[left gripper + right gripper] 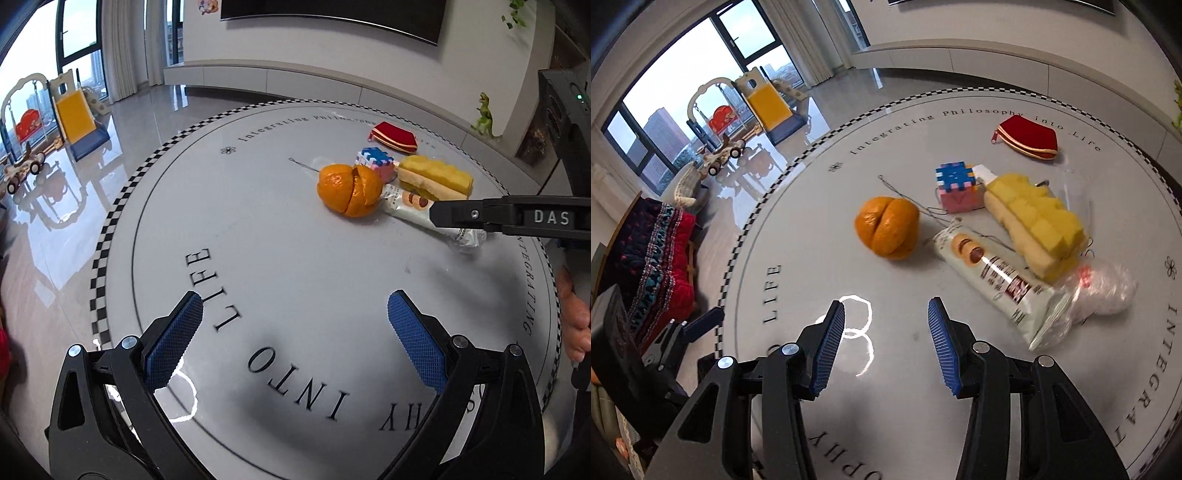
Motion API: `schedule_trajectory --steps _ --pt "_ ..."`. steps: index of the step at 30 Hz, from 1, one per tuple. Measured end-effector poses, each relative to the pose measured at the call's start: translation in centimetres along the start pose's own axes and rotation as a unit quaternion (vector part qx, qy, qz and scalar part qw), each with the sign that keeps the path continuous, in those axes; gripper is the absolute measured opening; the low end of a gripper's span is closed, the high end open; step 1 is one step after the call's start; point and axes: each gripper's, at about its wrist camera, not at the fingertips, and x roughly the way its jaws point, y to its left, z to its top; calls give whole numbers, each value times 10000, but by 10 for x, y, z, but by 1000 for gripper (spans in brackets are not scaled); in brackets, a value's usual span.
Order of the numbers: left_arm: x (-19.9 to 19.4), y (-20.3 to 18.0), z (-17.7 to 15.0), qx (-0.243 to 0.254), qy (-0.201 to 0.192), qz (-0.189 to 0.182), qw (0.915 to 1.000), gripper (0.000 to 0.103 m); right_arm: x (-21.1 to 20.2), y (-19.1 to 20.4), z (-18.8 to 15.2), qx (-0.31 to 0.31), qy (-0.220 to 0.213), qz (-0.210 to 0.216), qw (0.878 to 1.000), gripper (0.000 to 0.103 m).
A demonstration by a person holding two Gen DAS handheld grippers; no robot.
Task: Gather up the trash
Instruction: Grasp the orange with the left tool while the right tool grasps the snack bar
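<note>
On the round white table (258,251) lie an orange split peel (349,192) (886,227), a white snack wrapper (410,208) (993,280), a yellow foam block (436,177) (1034,225) and a crumpled clear plastic bag (1100,288). My left gripper (295,299) hovers open over the table's near side with nothing between its blue pads. My right gripper (886,306) is also open and empty, short of the peel and the wrapper. In the left wrist view one of its fingers (461,214) reaches over the wrapper from the right.
A blue-and-pink puzzle cube (956,188), a red zip pouch (1027,138) and a thin cord (897,192) also lie on the table. A toy slide (77,114) stands on the floor by the window. A red patterned blanket (661,258) lies at the left.
</note>
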Motion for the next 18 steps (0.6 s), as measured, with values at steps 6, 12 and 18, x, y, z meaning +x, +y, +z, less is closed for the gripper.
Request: schedule_trajectory --steps 6,12,18 --pt "25 -7 20 3 101 -125 9999 97 28 -20 19 -460 313 -455 9974 49" --pt "39 -10 26 53 197 -131 9997 97 49 -25 26 -941 511 -838 9907 49" --pt "48 -17 32 110 238 -117 9996 97 57 -23 16 -1177 567 -1027 9861 48"
